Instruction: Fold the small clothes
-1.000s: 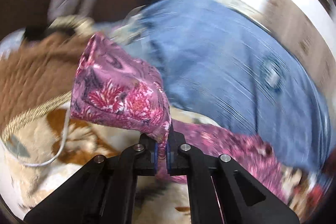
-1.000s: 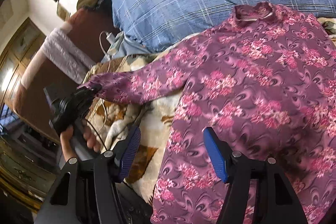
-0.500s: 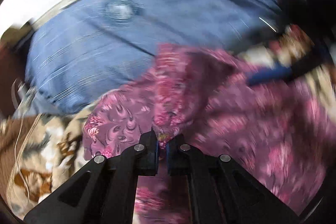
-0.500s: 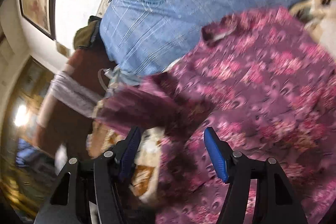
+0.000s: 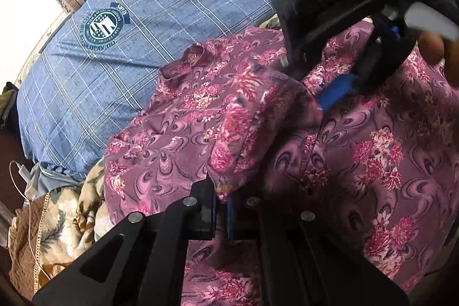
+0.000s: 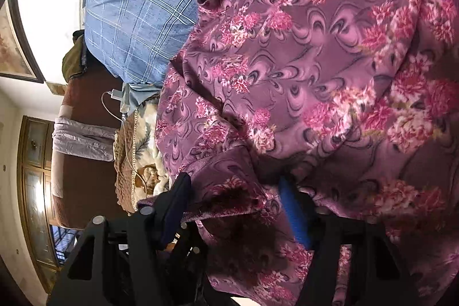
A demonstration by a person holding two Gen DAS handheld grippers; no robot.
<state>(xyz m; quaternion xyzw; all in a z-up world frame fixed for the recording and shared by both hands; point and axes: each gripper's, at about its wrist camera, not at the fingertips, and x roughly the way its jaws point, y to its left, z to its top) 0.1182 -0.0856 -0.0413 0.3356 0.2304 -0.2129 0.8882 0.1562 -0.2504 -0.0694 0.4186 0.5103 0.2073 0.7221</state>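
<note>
A purple floral top (image 5: pixel 172 139) lies spread on the bed, its collar toward the blue pillow. My left gripper (image 5: pixel 221 191) is shut on the cuff of one sleeve (image 5: pixel 249 128), which is folded over onto the top's body. The right gripper (image 5: pixel 309 88) reaches in from the upper right, at the far end of that sleeve. In the right wrist view the top (image 6: pixel 315 48) fills the frame. There the right gripper (image 6: pixel 235 191) is closing its jaws with a fold of the sleeve between them. I cannot see the pads pressing the cloth.
A blue checked pillow (image 5: pixel 143 33) with a round badge lies behind the top. A brown and cream floral blanket (image 5: pixel 71 220) covers the bed at the left, with a white charger and cable (image 5: pixel 25 179) on it. A person's fingers (image 5: pixel 430 48) hold the right gripper. Wooden cabinets (image 6: pixel 34 191) stand left.
The left gripper carried the sleeve from out at the side across onto the top's body. The right gripper dropped close to the cloth and its jaws narrowed around a fold.
</note>
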